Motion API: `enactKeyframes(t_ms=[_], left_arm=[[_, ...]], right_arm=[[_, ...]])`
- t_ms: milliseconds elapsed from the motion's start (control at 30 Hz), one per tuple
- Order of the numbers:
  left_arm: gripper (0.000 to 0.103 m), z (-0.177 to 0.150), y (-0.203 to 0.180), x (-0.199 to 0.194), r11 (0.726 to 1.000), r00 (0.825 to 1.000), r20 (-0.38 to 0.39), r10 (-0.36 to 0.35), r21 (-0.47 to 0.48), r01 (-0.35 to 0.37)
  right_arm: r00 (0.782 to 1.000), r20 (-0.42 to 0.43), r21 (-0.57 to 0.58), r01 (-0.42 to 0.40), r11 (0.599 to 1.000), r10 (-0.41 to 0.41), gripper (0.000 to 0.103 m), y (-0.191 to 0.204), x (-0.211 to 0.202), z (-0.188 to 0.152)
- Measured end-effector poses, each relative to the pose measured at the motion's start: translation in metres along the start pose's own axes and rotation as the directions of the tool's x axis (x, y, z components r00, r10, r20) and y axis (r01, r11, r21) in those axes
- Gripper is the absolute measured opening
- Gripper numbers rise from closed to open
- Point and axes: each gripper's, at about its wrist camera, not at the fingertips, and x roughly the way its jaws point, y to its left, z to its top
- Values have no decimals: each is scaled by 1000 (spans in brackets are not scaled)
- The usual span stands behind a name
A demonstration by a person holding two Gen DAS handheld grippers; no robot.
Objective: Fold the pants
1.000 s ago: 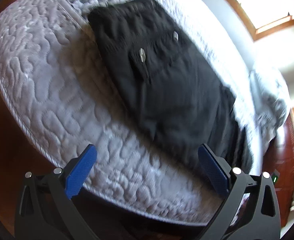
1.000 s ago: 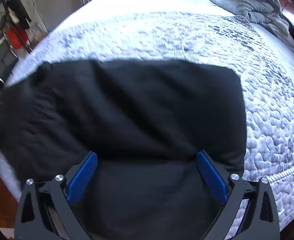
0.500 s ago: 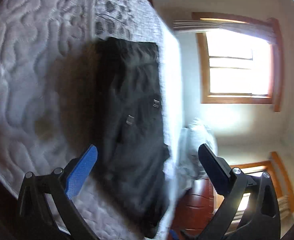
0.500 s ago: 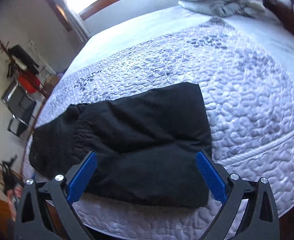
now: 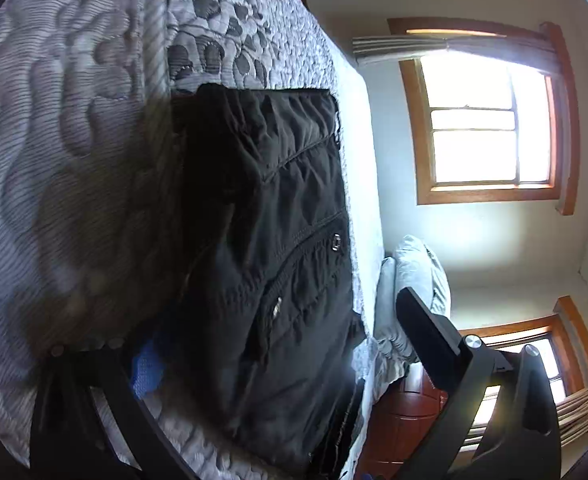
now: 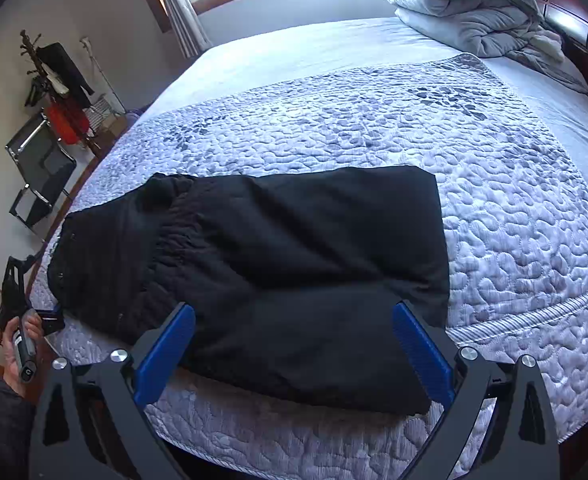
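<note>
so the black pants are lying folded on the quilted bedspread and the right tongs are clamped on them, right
Not quite. The black pants do lie folded on the quilted bedspread, but the right tongs are open and holding nothing, their blue pads spread apart over the near edge. The right wrist view shows it.

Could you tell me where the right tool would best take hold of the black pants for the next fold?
Probably the right-hand folded end of the pants, at its near corner by the bed edge. That end lies flat and square on the quilt with nothing around it, so the open right tool could come in low from the bed edge and pinch all layers together.
</note>
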Motion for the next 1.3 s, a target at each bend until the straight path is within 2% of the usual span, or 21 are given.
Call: enactKeyframes(t_ms=[100, 167, 300, 333, 367, 400, 633, 733, 867, 1000, 1133, 1300], left_arm=[[98, 4, -5, 10, 1000, 1000, -2, 5, 17, -4], [85, 6, -9, 16, 999, 1000, -7, 18, 27, -17], [65, -3, -9, 16, 998, 998, -14, 58, 26, -58], [54, -2, -7, 17, 997, 997, -21, 78, 26, -77], [37, -2, -4, 16, 994, 994, -27, 110, 29, -109], [32, -2, -2, 15, 990, 989, -32, 141, 33, -140], [16, -5, -4, 4, 993, 993, -11, 116, 31, -116], [14, -10, -17, 0, 993, 996, 13, 86, 79, -87], [13, -12, -32, -2, 994, 1000, 27, -10, 110, 7], [13, -21, -58, -2, 980, 998, 31, -56, 192, 50], [14, -36, -98, 3, 938, 995, -6, -98, 333, 94], [18, -63, -145, 15, 862, 990, -86, -110, 487, 138]], right_arm=[[1000, -1, 4, 6, 1000, -6, 99, -2, -1, 1], [1000, -6, 6, 15, 1000, -15, 99, -2, 1, 1], [1000, -13, -3, 16, 1000, -16, 99, -1, 3, 1], [1000, -15, -8, 18, 1000, -18, 99, 0, 4, 1], [1000, -18, -13, 21, 1000, -21, 99, 1, 6, 0], [1000, -21, -15, 21, 1000, -22, 99, 1, 7, 0], [999, -49, 3, 23, 1000, -23, 99, -2, 15, -3], [998, -56, 12, 30, 999, -29, 99, -6, 16, -4], [998, -50, 40, 26, 999, -24, 99, -12, 14, -4], [999, -49, 68, 23, 997, -20, 99, -19, 14, -5], [999, -52, 91, 21, 996, -16, 99, -25, 16, -8], [999, -48, 122, 16, 992, -10, 99, -34, 15, -12]])
